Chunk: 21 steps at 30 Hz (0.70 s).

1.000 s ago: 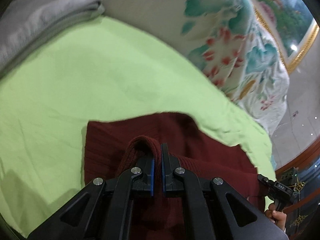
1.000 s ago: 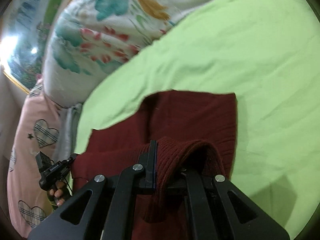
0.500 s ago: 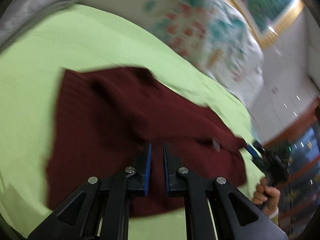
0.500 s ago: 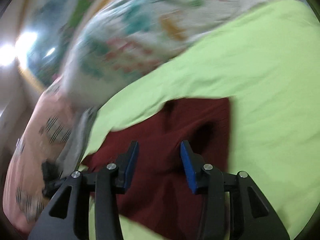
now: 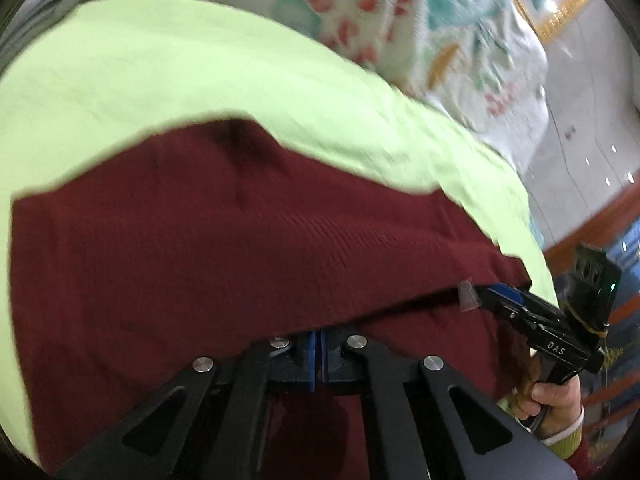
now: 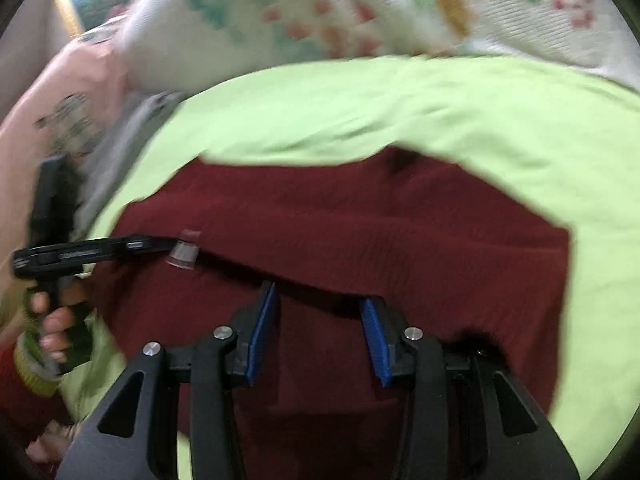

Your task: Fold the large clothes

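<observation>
Left wrist: maroon sweater (image 5: pixel 248 248) on green sheet (image 5: pixel 168 76)

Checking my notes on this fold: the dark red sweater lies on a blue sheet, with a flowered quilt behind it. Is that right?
Not quite: the sheet is light green, not blue. Both wrist views show it, most clearly the left one. The rest holds: the dark red sweater lies on it, and a flowered quilt sits behind.

Ribbed matt knit sweater (image 5: pixel 240 260); smooth matt cotton-like sheet (image 5: pixel 160 80).
</observation>
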Tool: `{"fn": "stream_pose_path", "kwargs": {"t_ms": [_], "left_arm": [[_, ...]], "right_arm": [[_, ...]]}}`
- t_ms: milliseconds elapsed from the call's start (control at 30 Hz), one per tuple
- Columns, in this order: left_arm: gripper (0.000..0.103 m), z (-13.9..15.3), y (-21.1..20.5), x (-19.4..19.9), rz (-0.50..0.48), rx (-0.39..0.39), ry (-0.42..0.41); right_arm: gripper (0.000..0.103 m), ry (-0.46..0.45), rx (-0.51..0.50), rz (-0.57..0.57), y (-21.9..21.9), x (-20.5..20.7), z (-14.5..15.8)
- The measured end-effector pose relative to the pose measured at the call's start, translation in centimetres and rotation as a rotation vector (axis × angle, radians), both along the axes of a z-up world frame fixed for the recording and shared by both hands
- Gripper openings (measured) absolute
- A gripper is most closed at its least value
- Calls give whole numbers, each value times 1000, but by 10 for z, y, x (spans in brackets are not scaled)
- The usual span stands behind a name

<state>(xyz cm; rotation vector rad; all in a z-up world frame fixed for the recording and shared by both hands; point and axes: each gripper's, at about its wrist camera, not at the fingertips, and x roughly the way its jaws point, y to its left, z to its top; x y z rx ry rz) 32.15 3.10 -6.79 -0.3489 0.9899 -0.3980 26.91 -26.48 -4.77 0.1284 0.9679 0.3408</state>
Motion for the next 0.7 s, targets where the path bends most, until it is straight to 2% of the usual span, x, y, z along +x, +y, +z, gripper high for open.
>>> {"fn": "stream_pose_path", "kwargs": {"t_ms": [100,167,200,267,333,433,533,700], "left_arm": [[2,2,18,20,96,71,-13],[3,-2,36,29,158,89,-13],[3,-5,45,31,180,82,-7],[3,-13,65,30,212,1,9],[3,-14,78,22,246,-26,7],[3,-9,87,4,276,-28,0],[7,1,91,-26,282,-29,-18],[13,15,92,-90,256,-96,-36]], "right_arm": [[44,1,22,-125,-29,20,-1],[44,16,48,-199,-46,29,-6],[44,23,64,-221,-53,29,-9],[44,22,110,-236,-59,27,-9],[44,9,113,-254,-63,20,-6],[44,-2,133,-266,-58,8,2],[44,-30,164,-254,-51,-14,13],[44,-28,229,-223,-34,-47,17]]}}
